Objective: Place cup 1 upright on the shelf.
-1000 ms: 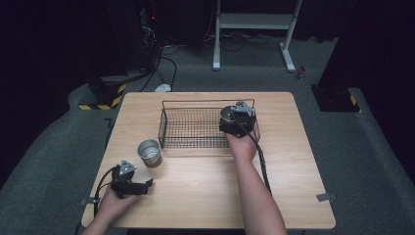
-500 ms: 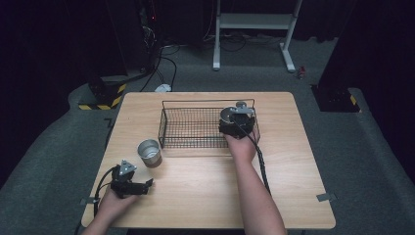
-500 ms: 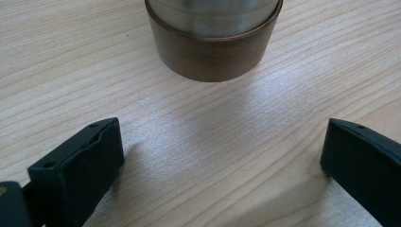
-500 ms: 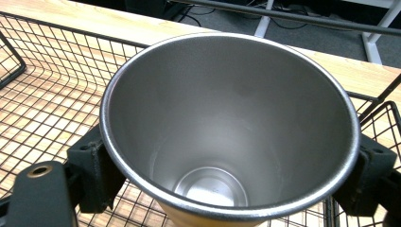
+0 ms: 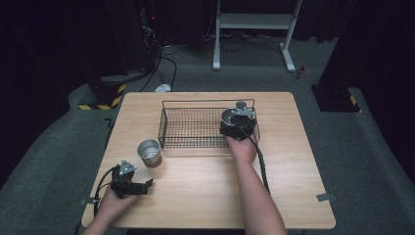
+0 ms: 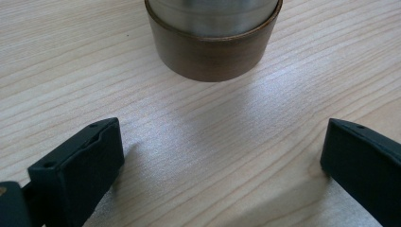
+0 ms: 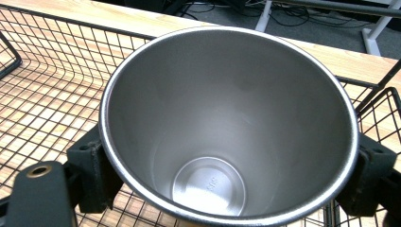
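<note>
High view: the right gripper (image 5: 238, 122) holds a steel cup (image 7: 227, 127) upright over the wire basket (image 5: 169, 128), jaws clamped on its sides, apparently to set it inside, while the left gripper (image 5: 142, 185), jaws spread wide, waits near a second cup (image 5: 149, 152) on the table (image 5: 288, 161).

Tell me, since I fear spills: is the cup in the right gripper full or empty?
Empty. The right gripper view looks straight into the steel cup, whose bare bottom shows, while the right gripper holds it over the wire basket.
</note>
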`<act>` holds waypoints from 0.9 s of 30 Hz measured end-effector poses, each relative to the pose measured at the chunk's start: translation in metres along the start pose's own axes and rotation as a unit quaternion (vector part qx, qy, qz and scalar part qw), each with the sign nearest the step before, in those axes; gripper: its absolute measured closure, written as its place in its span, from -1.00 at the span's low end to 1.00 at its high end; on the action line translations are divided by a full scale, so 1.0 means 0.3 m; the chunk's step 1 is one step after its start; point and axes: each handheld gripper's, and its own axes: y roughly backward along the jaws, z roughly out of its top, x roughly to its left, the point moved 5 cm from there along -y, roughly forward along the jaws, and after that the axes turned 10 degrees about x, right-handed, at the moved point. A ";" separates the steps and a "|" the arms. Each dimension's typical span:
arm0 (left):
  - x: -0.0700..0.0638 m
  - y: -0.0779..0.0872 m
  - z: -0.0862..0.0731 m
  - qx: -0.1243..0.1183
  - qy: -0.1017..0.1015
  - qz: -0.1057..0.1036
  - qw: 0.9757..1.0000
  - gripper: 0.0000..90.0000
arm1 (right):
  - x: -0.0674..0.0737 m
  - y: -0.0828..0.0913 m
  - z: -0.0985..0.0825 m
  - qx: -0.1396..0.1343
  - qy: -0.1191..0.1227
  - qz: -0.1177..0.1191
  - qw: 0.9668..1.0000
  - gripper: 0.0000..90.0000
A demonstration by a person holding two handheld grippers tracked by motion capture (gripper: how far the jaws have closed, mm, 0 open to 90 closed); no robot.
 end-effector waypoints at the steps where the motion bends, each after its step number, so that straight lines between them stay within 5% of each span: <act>1: 0.000 0.000 0.000 0.000 0.000 0.000 1.000 -0.98 | 0.000 0.000 0.000 0.000 0.000 0.000 1.000 -0.69; 27: 0.000 0.000 0.000 0.000 0.000 0.000 1.000 -0.99 | 0.002 -0.009 -0.005 0.004 0.001 0.000 1.000 -0.78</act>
